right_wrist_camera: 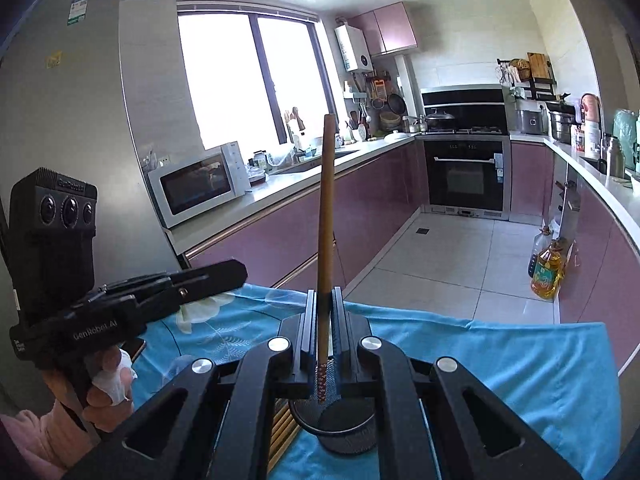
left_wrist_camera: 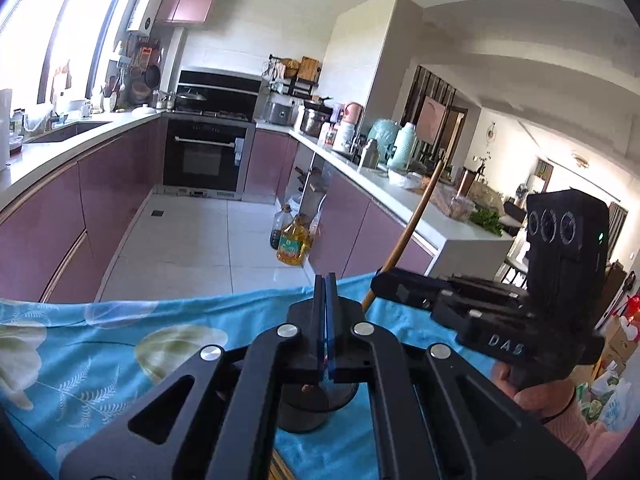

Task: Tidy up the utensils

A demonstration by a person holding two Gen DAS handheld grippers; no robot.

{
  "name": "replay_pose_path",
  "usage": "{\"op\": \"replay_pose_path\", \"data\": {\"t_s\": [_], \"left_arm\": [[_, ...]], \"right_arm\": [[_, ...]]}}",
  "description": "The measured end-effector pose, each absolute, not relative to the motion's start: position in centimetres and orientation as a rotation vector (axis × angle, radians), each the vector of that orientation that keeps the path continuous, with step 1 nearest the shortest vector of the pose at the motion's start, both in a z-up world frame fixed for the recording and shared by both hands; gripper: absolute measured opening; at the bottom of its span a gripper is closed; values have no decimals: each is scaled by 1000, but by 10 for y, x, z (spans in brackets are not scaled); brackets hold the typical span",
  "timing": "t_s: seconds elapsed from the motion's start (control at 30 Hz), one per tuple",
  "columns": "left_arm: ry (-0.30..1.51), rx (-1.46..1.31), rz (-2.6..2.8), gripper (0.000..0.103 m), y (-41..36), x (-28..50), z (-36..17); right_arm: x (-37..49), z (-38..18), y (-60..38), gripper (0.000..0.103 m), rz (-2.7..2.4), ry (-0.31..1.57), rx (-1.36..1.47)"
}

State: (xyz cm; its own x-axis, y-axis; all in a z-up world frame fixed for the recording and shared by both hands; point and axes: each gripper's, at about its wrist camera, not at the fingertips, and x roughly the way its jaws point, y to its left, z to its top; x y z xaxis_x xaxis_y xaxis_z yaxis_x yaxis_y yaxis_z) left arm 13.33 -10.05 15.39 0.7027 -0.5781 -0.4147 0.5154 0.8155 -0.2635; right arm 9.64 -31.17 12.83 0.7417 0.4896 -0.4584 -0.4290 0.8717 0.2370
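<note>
My right gripper (right_wrist_camera: 323, 304) is shut on a long wooden chopstick (right_wrist_camera: 326, 208), held upright with its patterned end pointing down over a black mesh utensil holder (right_wrist_camera: 340, 428) on the blue floral tablecloth (right_wrist_camera: 500, 360). In the left wrist view the same chopstick (left_wrist_camera: 412, 224) slants up from the right gripper (left_wrist_camera: 384, 280). My left gripper (left_wrist_camera: 325, 292) is shut and empty, above the same holder (left_wrist_camera: 304, 408). It also shows at the left of the right wrist view (right_wrist_camera: 236, 270).
More wooden chopsticks (right_wrist_camera: 282, 432) lie on the cloth left of the holder. Beyond the table edge are the tiled floor, oil bottles (right_wrist_camera: 546, 270), purple cabinets, an oven (right_wrist_camera: 464, 176) and a microwave (right_wrist_camera: 198, 184).
</note>
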Motion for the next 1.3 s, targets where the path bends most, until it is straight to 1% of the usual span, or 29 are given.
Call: {"op": "replay_pose_path", "data": {"t_s": [0.07, 0.1, 0.13, 0.2, 0.3, 0.47, 0.5, 0.6, 0.8, 0.87, 0.97, 1.03, 1.07, 1.13, 1.17, 1.23, 1.3], "left_arm": [[547, -107, -595, 2, -99, 138, 136], [571, -99, -583, 6, -97, 137, 129], [591, -93, -563, 14, -92, 138, 118], [627, -78, -508, 23, -80, 136, 102], [682, -89, -437, 27, -48, 133, 73], [756, -61, -266, 38, 18, 119, 18], [779, -63, -243, 38, 27, 116, 10], [849, -64, -212, 46, 43, 106, -12], [949, -59, -237, 46, 40, 96, -63], [964, -55, -235, 45, 37, 98, -74], [957, -33, -216, 43, 31, 98, -74], [957, -19, -197, 32, 30, 100, -74], [957, -13, -187, 29, 30, 101, -74], [962, -21, -178, 15, 30, 103, -72], [966, -30, -177, 14, 31, 104, -72], [966, -53, -180, 9, 32, 106, -71], [964, -78, -205, 7, 32, 107, -68]], "right_arm": [[96, 125, -315, 6, 502, 543, 128], [96, 124, -316, 6, 500, 543, 131], [95, 124, -318, 6, 498, 540, 135], [94, 126, -320, 6, 499, 532, 138], [95, 125, -321, 6, 494, 530, 137], [99, 118, -318, 6, 492, 556, 130], [100, 116, -316, 6, 491, 563, 127], [106, 109, -314, 6, 487, 600, 111], [118, 93, -312, 6, 468, 673, 100], [120, 89, -310, 6, 458, 688, 97], [130, 84, -307, 8, 445, 719, 89], [136, 79, -305, 8, 436, 737, 84], [138, 77, -304, 8, 432, 746, 81], [141, 74, -302, 8, 427, 752, 82], [142, 73, -302, 9, 427, 753, 88], [141, 73, -302, 15, 425, 746, 100], [138, 73, -303, 23, 433, 734, 112]]}}
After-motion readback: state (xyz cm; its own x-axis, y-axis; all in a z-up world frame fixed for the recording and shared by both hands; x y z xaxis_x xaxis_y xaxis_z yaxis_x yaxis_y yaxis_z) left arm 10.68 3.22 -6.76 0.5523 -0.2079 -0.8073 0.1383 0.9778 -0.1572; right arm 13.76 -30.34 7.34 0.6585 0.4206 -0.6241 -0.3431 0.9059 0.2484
